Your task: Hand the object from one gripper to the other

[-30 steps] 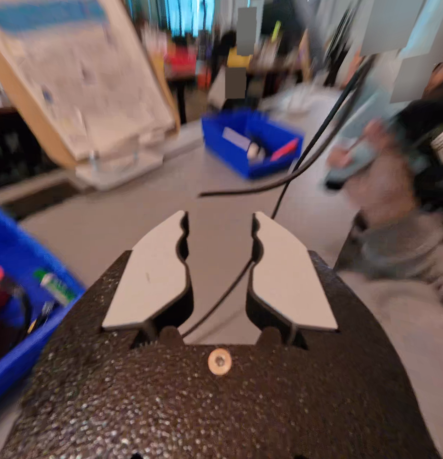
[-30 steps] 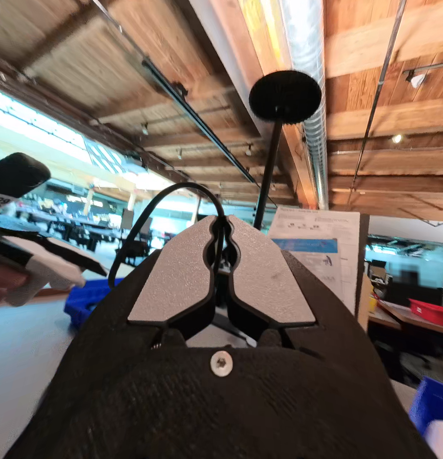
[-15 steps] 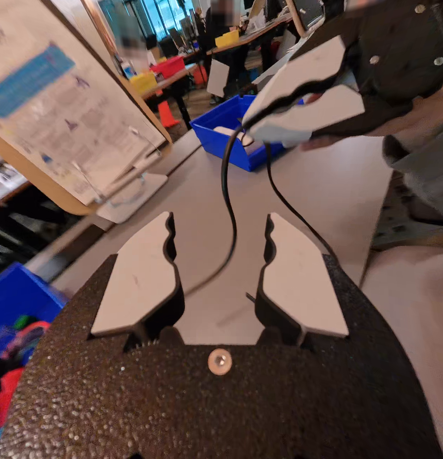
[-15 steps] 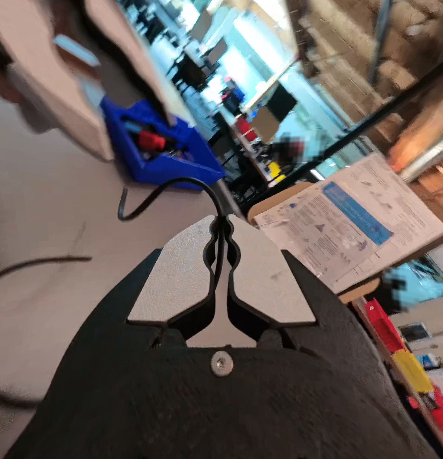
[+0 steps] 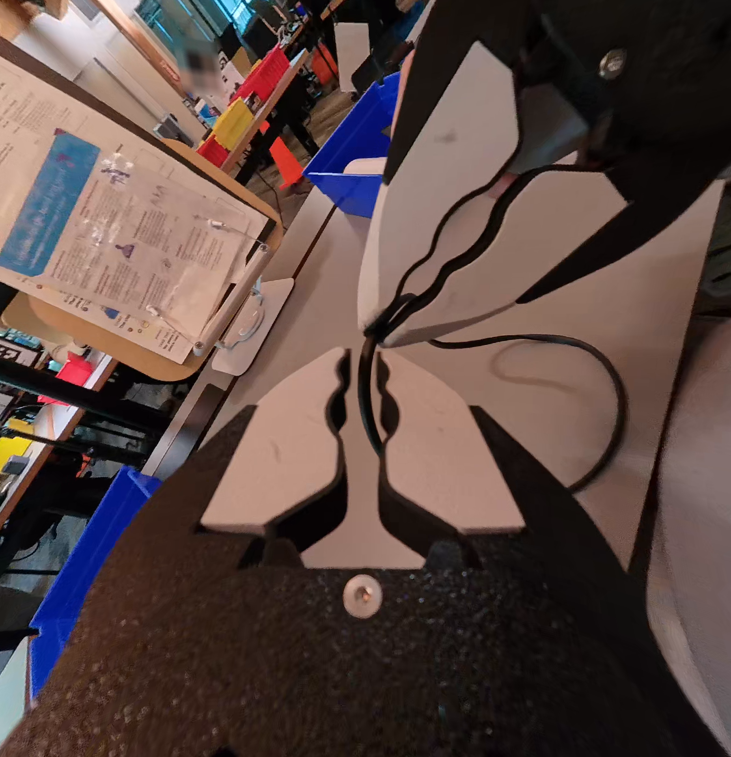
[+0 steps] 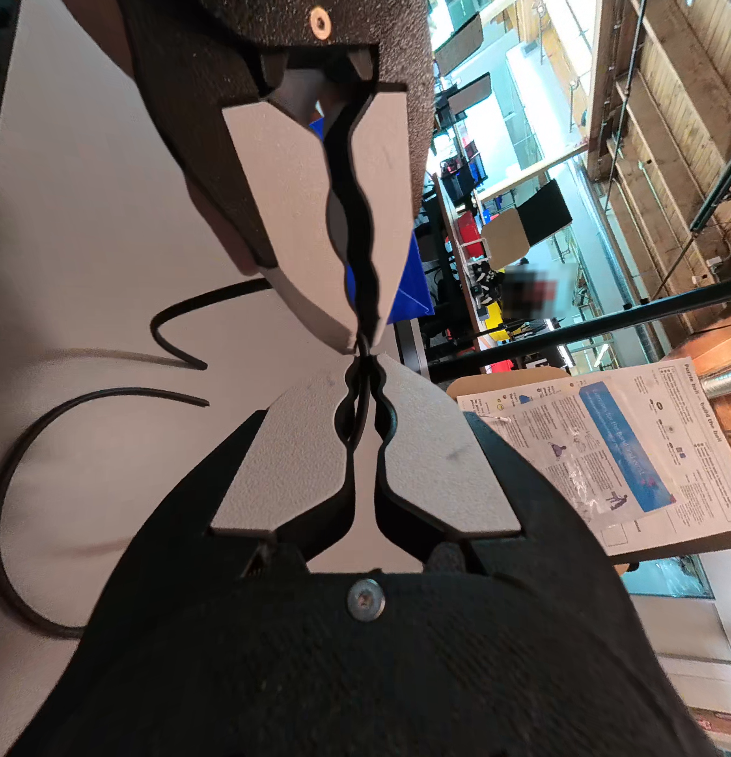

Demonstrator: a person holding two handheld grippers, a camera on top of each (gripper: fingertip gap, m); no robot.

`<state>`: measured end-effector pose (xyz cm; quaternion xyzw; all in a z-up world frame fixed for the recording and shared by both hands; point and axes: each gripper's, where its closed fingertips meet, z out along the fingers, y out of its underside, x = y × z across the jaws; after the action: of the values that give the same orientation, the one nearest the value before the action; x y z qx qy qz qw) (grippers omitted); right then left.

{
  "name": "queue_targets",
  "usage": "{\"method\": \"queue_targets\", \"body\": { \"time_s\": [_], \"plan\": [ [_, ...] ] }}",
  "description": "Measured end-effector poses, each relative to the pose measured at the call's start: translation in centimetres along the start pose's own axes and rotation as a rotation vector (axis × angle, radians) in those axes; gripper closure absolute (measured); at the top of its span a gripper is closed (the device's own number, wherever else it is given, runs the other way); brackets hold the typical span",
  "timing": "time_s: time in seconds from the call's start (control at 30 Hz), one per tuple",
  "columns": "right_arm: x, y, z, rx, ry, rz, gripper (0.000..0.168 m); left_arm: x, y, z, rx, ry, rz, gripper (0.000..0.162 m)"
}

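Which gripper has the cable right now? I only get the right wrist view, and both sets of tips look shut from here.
Observer: The right gripper alone, as far as I can see. In the left wrist view the left gripper isn't clamped. Bare table shows between its fingers and the cable running between them.
Operator: OK. What's behind the right gripper if I back off after release?
Observer: A blue bin stands on the table behind it, with a white object inside.
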<state>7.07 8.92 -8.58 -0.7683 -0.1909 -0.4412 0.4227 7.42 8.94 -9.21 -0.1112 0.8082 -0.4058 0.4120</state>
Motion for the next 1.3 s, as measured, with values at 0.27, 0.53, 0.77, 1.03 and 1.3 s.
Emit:
{"method": "queue_targets", "body": {
  "time_s": [0.27, 0.53, 0.77, 1.03, 1.3],
  "plan": [
    [1.9, 0.9, 0.0, 0.000, 0.102, 0.114, 0.137, -2.6, -1.5, -1.1, 0.092, -0.134, -0.071, 0.158],
    [2.4, 2.8, 1.4, 0.045, 0.088, 0.347, 0.141, -6.4, -5.3, -7.0, 0.413, -0.263, -0.255, 0.158],
    [4.0, 3.6, 1.1, 0.035, 0.175, 0.296, 0.164, -7.5, -4.4, -7.9, 0.380, -0.287, -0.258, 0.158],
    [9.7, 3.2, -3.6, 0.018, 0.565, 0.013, 0.164, -3.5, -1.3, -5.0, 0.173, 0.044, -0.297, 0.127],
    [7.3, -2.5, -4.0, 0.241, 0.504, -0.122, 0.165, 0.4, -5.2, -3.1, 0.429, 0.319, -0.451, 0.087]
  ]
}}
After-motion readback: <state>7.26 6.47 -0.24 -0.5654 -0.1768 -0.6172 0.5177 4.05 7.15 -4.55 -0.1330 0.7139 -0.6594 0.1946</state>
